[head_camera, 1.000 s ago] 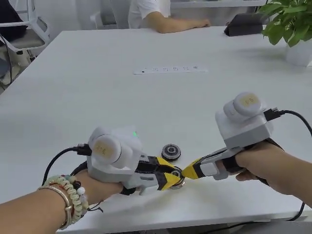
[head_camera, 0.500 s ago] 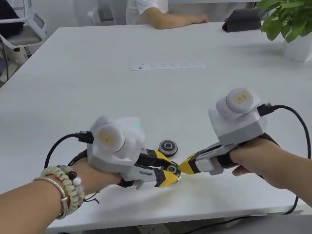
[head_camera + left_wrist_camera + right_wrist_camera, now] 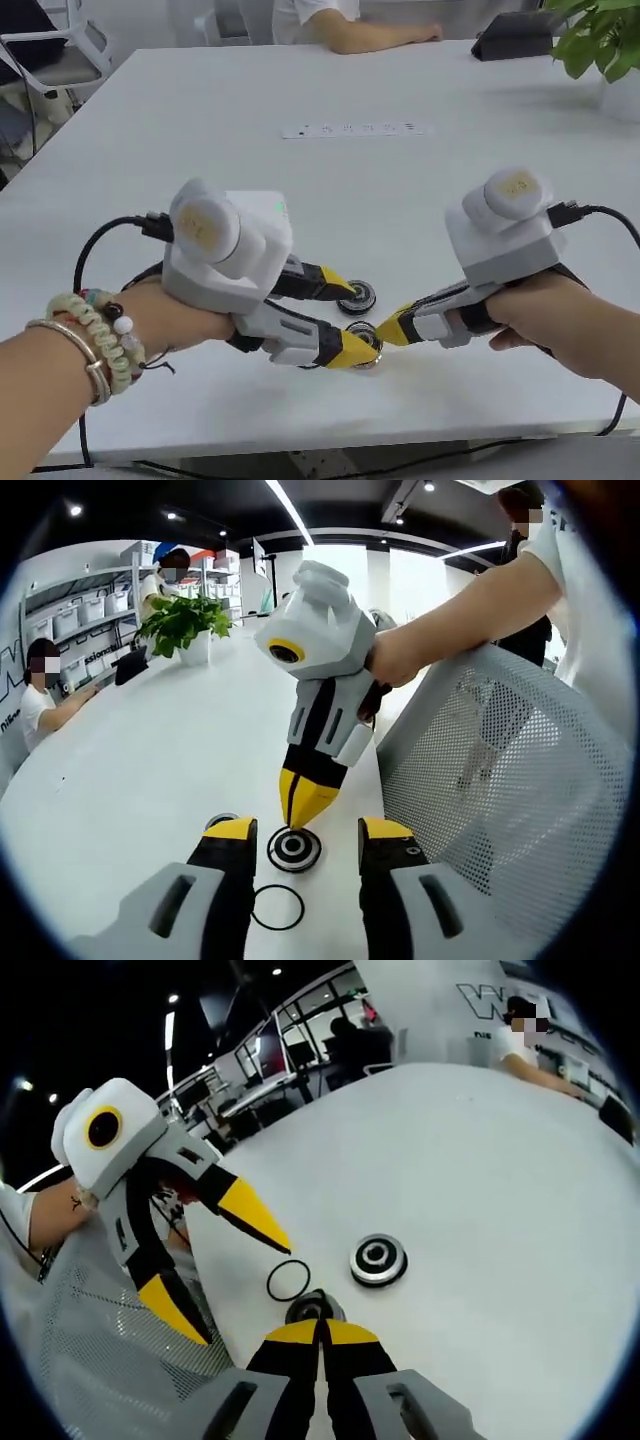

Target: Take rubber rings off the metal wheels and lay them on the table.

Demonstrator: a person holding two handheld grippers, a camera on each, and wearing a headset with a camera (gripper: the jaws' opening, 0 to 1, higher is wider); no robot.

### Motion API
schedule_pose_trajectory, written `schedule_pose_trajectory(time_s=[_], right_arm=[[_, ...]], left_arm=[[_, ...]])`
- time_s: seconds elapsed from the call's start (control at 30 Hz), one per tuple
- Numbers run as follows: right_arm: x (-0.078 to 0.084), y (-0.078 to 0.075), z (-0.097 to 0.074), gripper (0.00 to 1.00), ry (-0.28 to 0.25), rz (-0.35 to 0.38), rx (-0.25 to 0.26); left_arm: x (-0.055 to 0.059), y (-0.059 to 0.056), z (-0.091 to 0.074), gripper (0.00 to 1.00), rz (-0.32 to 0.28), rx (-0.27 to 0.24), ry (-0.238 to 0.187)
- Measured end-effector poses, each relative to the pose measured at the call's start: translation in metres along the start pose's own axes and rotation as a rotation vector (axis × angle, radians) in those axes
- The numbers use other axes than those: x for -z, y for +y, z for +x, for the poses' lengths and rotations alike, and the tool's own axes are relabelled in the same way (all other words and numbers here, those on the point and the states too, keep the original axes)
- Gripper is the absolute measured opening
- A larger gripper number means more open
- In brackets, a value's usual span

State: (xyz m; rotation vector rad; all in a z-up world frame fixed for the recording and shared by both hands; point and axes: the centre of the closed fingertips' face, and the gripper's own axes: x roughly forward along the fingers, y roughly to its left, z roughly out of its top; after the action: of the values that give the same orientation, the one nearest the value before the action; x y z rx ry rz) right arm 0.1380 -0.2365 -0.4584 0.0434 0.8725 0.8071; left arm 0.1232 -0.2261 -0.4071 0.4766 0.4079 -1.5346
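Note:
Two small metal wheels lie near the table's front edge. The farther wheel (image 3: 358, 298) (image 3: 378, 1259) still wears a black rubber ring. The nearer wheel (image 3: 364, 338) (image 3: 294, 848) (image 3: 313, 1308) lies between the wide-apart yellow jaws of my left gripper (image 3: 357, 320) (image 3: 307, 832) (image 3: 232, 1278), which is open and holds nothing. My right gripper (image 3: 385, 338) (image 3: 321, 1326) (image 3: 298, 815) is shut, with its tips resting on that wheel's rim. A loose black rubber ring (image 3: 277, 907) (image 3: 288, 1280) lies flat on the table beside this wheel.
A white power strip (image 3: 348, 129) lies mid-table. A potted plant (image 3: 600, 40) and a dark case (image 3: 515, 38) stand at the far right. A person's arm (image 3: 370, 32) rests on the far edge. A mesh chair back (image 3: 500, 780) stands just off the front edge.
My left gripper's jaws, close around the nearer wheel before, have spread wide apart. The right gripper's tips stay at the wheel. The head camera has shifted slightly.

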Motion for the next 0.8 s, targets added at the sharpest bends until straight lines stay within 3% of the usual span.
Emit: schedule_pose_trajectory(time_s=[0.2,0.3,0.53,0.8], right_arm=[[-0.002,0.001,-0.001,0.0,-0.007,0.005,-0.003],[-0.004,0.002,-0.002,0.0,-0.013,0.009,-0.007],[-0.005,0.003,-0.004,0.0,-0.021,0.016,-0.008],[-0.005,0.003,-0.005,0.0,-0.023,0.024,-0.011]], left_arm=[[-0.009,-0.003,-0.016,0.44,-0.019,-0.002,-0.02],[-0.009,-0.003,-0.027,0.54,-0.028,-0.007,-0.014],[-0.008,0.0,-0.055,0.67,-0.035,-0.056,-0.015],[-0.009,0.004,-0.097,0.75,-0.065,-0.166,-0.065]])
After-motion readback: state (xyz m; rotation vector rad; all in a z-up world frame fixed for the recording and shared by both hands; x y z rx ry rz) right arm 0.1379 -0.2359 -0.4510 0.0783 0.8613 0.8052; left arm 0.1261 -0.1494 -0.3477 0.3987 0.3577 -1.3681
